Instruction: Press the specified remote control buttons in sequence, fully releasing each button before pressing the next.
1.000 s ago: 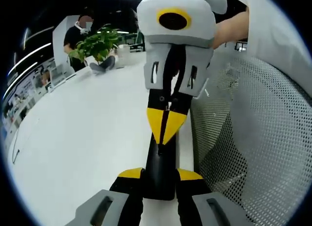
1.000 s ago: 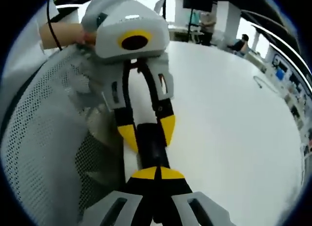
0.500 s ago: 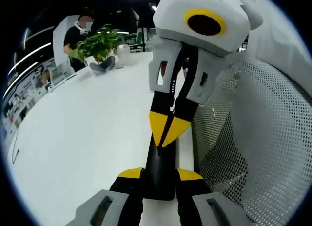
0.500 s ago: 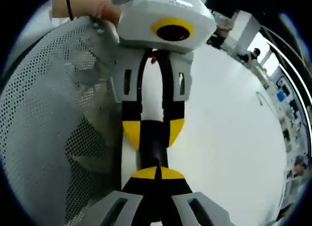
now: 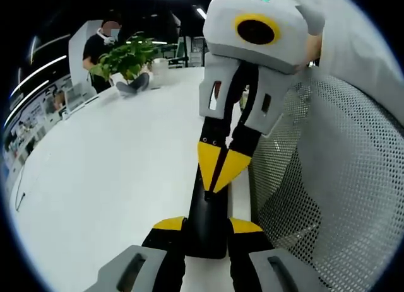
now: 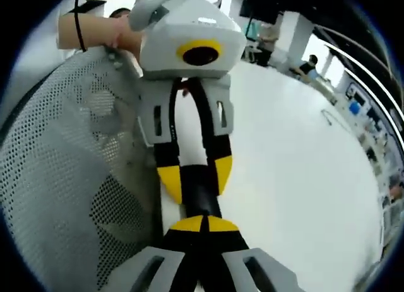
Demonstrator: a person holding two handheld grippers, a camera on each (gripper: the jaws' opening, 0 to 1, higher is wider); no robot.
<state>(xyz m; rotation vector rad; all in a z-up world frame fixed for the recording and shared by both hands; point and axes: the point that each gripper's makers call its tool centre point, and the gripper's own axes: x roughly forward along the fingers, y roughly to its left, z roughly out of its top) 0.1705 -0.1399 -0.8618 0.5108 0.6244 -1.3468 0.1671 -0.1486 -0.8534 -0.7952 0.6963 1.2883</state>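
Note:
A slim black remote (image 5: 207,210) is clamped between the yellow-tipped jaws of my left gripper (image 5: 207,224), which is shut on its near end. My right gripper (image 5: 218,172) comes down from above with its yellow tips closed together, the point resting on the remote's far part. In the right gripper view my right gripper (image 6: 203,224) shows its tips shut at the bottom, against the remote (image 6: 201,197). The left gripper (image 6: 196,176) holds the remote from both sides there. The buttons are hidden from me.
A white table (image 5: 113,166) spreads to the left, with a potted plant (image 5: 126,55) and a person (image 5: 101,43) at its far end. A white mesh chair back (image 5: 328,178) stands close on the right, seen as the chair back (image 6: 57,166) beside a hand and wrist.
The right gripper's body has swung right and tilted while its shut tips stay on the remote. The left gripper keeps the same hold. The right gripper view has rolled with the hand.

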